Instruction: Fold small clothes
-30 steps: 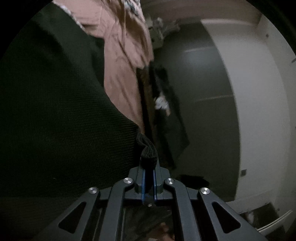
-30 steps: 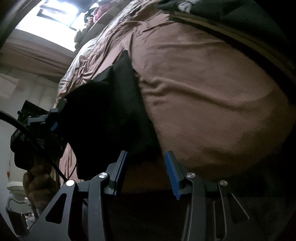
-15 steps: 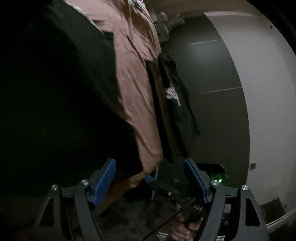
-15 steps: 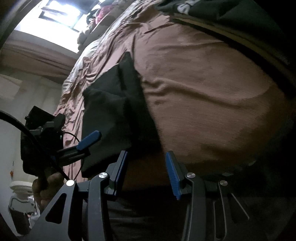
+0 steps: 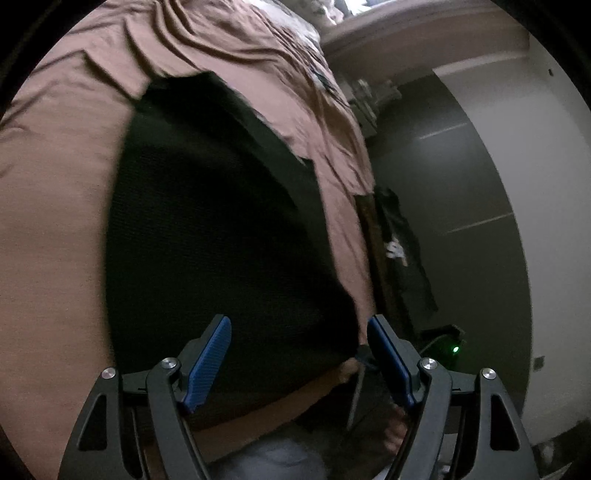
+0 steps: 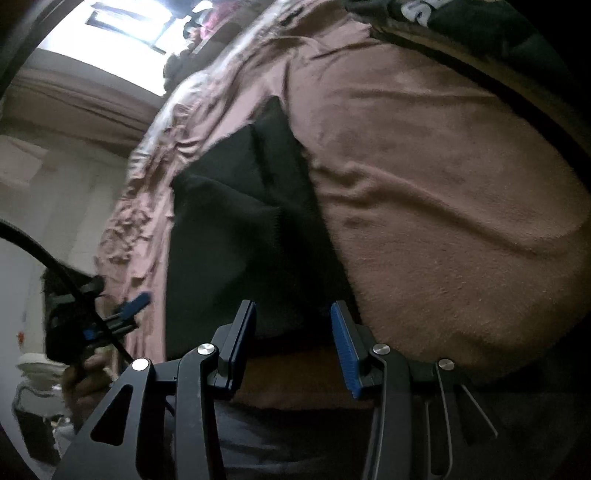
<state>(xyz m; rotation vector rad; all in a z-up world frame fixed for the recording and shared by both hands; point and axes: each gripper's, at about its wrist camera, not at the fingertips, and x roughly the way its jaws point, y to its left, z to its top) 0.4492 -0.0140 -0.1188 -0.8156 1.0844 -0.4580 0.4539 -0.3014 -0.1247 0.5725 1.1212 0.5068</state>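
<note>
We held our left gripper, a black linkage with blue ribbed pads, wide apart and empty just short of the near edge of the folded black knit garment, its pads touching nothing. We kept our right gripper, built the same, partly spread at the same near edge, with only air and the garment's hem showing between its blue pads; neither pad pressed on cloth. From the right wrist view, our left gripper appeared blurred to the left of the garment, a dark cable trailing from it and a hand wrapped around its handle.

The garment lay flat on the pinkish-brown bedspread, doubled over, with a narrower folded strip running along its right side. Beyond the garment, the bedspread stretched away in rumpled creases toward a bright window. Right of the garment, past the bed's edge, a second dark piece of clothing with white lettering hung down the side of the bed, above a dark grey floor and a small green indicator light. A white wall closed off the far right.
</note>
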